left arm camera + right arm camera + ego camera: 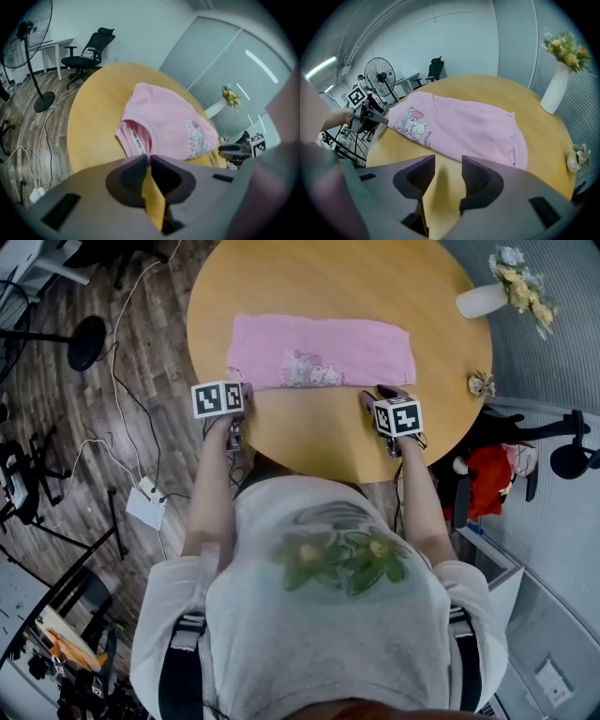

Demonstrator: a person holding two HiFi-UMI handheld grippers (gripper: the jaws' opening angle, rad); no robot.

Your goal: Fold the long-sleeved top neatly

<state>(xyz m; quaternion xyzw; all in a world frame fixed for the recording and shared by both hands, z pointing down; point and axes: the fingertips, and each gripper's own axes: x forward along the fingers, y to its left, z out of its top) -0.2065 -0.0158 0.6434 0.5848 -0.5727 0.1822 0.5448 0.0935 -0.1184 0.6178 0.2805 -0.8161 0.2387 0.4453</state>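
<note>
**mika:** ok so where's it at? The top (319, 348) is lying as a long pink strip running left to right across the middle of the bench (337, 442). The collar (136, 136) is at the left end and the cartoon print (309, 369) is along the near edge.

**jo:** yep. The left tool (149, 158) sits right at the near left corner, just short of the collar. Its jaws are all but pressed together and I can't see any cloth in them, only bench through the slit.

**mika:** and the right one?

**jo:** The right tool (448, 161) is spread wide and empty, over bare bench just near of the top's right end.

**mika:** so what bites us from here?

**jo:** My guess is mostly the layers. The strip is already doubled over, so a pinch that catches only the top layer at the collar would peel the fold open when lifted. Same if the left one stays closed and just nudges the edge, because that rucks it up.

**mika:** and uneven ends?

**jo:** Probably. If one end gets carried further than the other, the next fold lands skewed. The vase (480, 300) is well apart at the far right, so I'm not worried there.
</note>
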